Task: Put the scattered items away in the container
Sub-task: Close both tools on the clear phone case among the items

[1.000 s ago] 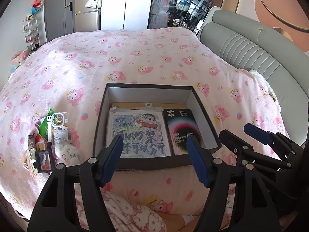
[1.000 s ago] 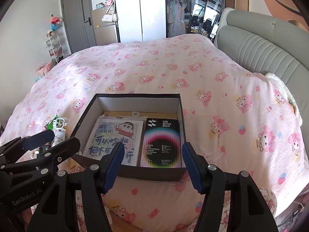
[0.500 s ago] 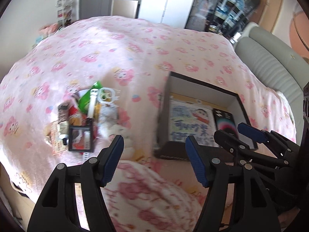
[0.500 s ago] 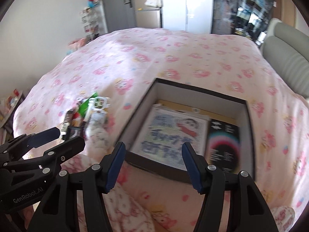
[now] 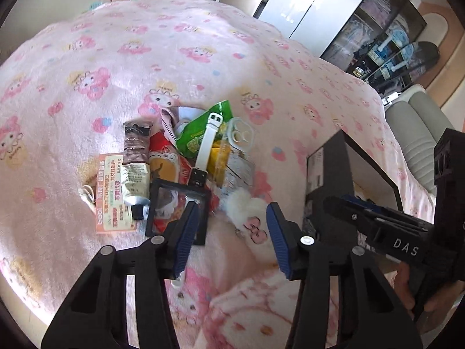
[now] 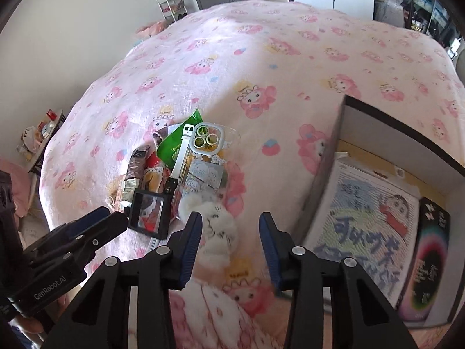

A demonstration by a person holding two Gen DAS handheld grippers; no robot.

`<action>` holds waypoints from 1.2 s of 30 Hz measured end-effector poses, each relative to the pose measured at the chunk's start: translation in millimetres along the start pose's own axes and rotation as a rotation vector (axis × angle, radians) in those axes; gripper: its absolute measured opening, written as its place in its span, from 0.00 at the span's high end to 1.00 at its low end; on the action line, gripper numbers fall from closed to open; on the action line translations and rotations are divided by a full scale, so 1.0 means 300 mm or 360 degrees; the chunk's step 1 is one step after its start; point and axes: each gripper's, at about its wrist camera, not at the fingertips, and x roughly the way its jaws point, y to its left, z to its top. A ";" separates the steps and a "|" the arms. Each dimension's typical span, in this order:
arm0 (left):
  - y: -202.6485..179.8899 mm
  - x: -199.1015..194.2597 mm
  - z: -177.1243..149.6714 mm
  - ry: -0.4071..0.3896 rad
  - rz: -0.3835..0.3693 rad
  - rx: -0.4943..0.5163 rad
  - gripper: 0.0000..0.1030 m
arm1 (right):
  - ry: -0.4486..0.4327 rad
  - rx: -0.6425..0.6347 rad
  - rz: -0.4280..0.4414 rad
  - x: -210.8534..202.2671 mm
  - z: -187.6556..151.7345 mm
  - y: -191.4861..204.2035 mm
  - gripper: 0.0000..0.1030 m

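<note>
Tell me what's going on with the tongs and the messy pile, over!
Left tongs and right tongs just narrowed, both empty. Pile on blanket, box beside it. White fluffy toy nearest right tongs. Path clear.

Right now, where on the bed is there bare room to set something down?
Free: the blanket beyond the pile, and the strip between the phone case and the box. Crowded: around the white watch strap, tube and black frame.
</note>
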 end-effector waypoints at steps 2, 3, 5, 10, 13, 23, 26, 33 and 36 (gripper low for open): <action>0.026 0.049 0.046 0.0011 -0.0048 -0.0029 0.56 | 0.0067 0.0003 0.0005 0.059 0.036 0.004 0.64; 0.031 0.071 0.067 0.0018 -0.0071 -0.0036 0.56 | 0.0084 0.0004 -0.0011 0.081 0.049 0.009 0.64; 0.033 0.131 0.108 0.0048 -0.0096 -0.0042 0.56 | 0.0133 -0.0002 -0.0045 0.143 0.078 0.018 0.64; 0.054 0.274 0.160 0.0170 -0.0114 -0.0077 0.56 | 0.0299 0.0047 -0.0042 0.289 0.121 0.021 0.63; 0.059 0.317 0.171 0.0195 -0.0121 -0.0071 0.56 | 0.0338 0.0023 -0.0074 0.350 0.133 0.025 0.61; 0.105 0.419 0.167 0.0276 -0.0196 -0.0159 0.56 | 0.0390 0.0070 -0.0226 0.453 0.139 0.028 0.48; 0.111 0.417 0.161 0.0267 -0.0231 -0.0183 0.56 | 0.0386 0.0042 -0.0256 0.460 0.134 0.037 0.46; 0.114 0.343 0.153 0.0192 -0.0339 -0.0240 0.56 | 0.0488 0.0225 0.0103 0.431 0.101 0.011 0.45; 0.117 0.384 0.156 0.0252 -0.0305 -0.0253 0.56 | 0.0473 0.0115 0.0064 0.441 0.096 0.050 0.43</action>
